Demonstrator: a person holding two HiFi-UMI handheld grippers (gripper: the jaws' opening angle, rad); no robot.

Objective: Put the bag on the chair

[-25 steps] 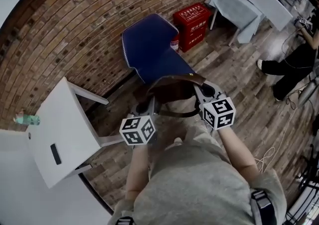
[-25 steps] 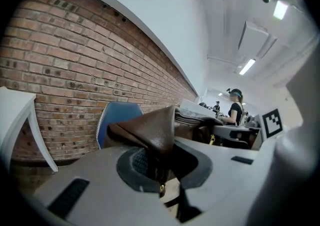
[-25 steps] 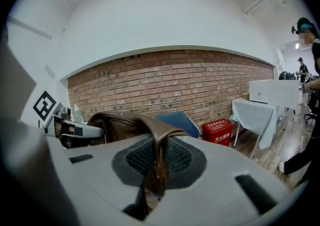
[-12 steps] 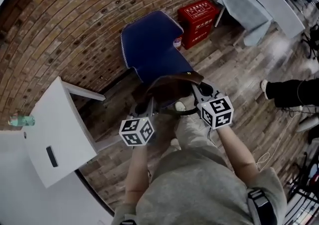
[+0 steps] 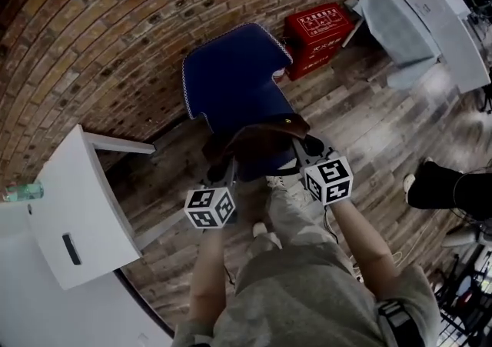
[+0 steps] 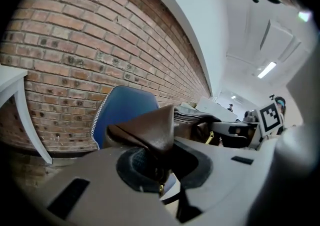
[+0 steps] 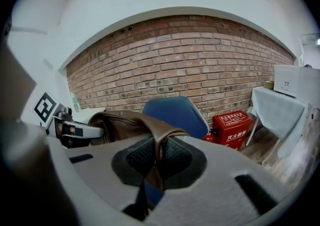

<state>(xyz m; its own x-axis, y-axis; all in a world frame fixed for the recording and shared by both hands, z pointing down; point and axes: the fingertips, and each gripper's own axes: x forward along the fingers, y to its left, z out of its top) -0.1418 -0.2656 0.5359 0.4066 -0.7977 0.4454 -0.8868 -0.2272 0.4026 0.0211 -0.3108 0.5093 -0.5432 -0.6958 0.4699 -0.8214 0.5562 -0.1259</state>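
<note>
Now, against a second ago, the whole scene has slid in the head view. The brick wall (image 5: 100, 38) fills more of the top and the draped table (image 5: 400, 22) has shifted toward the right edge. The person in black on the right, seen with both legs before, now shows only a shoe and lower leg (image 5: 437, 188). The blue chair (image 5: 231, 80) sits a little nearer, its seat reaching in under the grippers. The white table (image 5: 77, 215) on the left and the red box (image 5: 319, 26) by the wall stay on either side of it. The brown bag (image 5: 257, 138) hangs between the two grippers over the front of the seat, much as before. Whether its bottom touches the cushion is hard to tell, since the bag itself hides that spot. The left gripper (image 5: 223, 170) pinches the bag's left end and the right gripper (image 5: 302, 145) its right end. In the left gripper view a fold of brown leather is squeezed between the dark pads (image 6: 131, 166), and in the right gripper view likewise (image 7: 140, 157) — both pairs of jaws nearly together, with only leather between them. Both bare forearms reach forward, slightly apart, with the marker cubes facing up and the grippers pointing toward the chair's back.
</note>
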